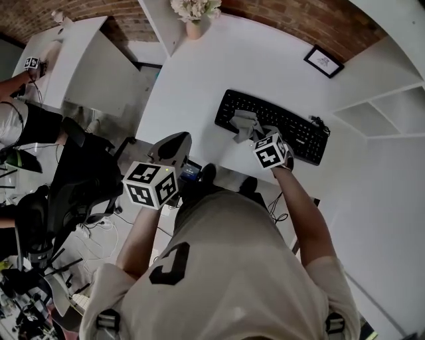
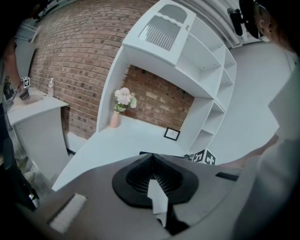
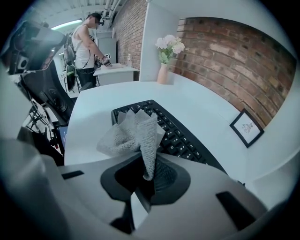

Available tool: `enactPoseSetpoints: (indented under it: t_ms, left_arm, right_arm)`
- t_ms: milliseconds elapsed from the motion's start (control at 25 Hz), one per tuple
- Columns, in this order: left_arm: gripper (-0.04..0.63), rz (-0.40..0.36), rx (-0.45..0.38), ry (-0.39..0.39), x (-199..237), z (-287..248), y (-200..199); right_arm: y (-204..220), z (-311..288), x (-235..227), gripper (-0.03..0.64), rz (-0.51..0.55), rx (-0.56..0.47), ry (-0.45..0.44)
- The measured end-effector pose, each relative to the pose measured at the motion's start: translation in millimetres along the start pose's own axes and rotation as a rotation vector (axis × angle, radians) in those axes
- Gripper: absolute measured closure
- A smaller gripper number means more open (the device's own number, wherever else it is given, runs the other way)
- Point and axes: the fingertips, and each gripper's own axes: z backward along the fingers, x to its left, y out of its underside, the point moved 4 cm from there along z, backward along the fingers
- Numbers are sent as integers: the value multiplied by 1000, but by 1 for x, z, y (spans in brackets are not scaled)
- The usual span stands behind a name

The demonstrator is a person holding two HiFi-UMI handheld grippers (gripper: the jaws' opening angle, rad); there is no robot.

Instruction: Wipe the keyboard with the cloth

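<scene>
A black keyboard [image 1: 279, 123] lies on the white desk [image 1: 265, 63]. My right gripper [image 1: 254, 135] is shut on a crumpled grey cloth [image 1: 244, 124], which hangs over the keyboard's left-hand part. In the right gripper view the cloth [image 3: 133, 133] sticks up from the shut jaws [image 3: 147, 171] just above the keyboard [image 3: 180, 138]; whether it touches the keys cannot be told. My left gripper [image 1: 171, 147] is held at the desk's near edge, left of the keyboard. Its jaws [image 2: 151, 164] are shut with nothing between them.
A vase of flowers [image 1: 194, 16] stands at the desk's far end and a small framed picture [image 1: 323, 61] at the back right. White shelves [image 1: 385, 106] rise on the right. An office chair [image 1: 76, 172] stands left of the desk. A person [image 3: 86, 42] works at another table.
</scene>
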Motion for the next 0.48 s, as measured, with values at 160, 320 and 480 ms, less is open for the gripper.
enactPoseSetpoints:
  t_ms: [160,320,480]
  left_arm:
    - [591,1,-10,-28,-1,5,0]
    - [591,-7,-3,-5,-21,0,5]
    - [592,-18,17,15,-41,-3,13]
  right_arm:
    - [11,5,-2,592,-6,1,4]
    - [22,12,-8,592,-7,8,6]
    - [29,17,-10,592,-15,6,0]
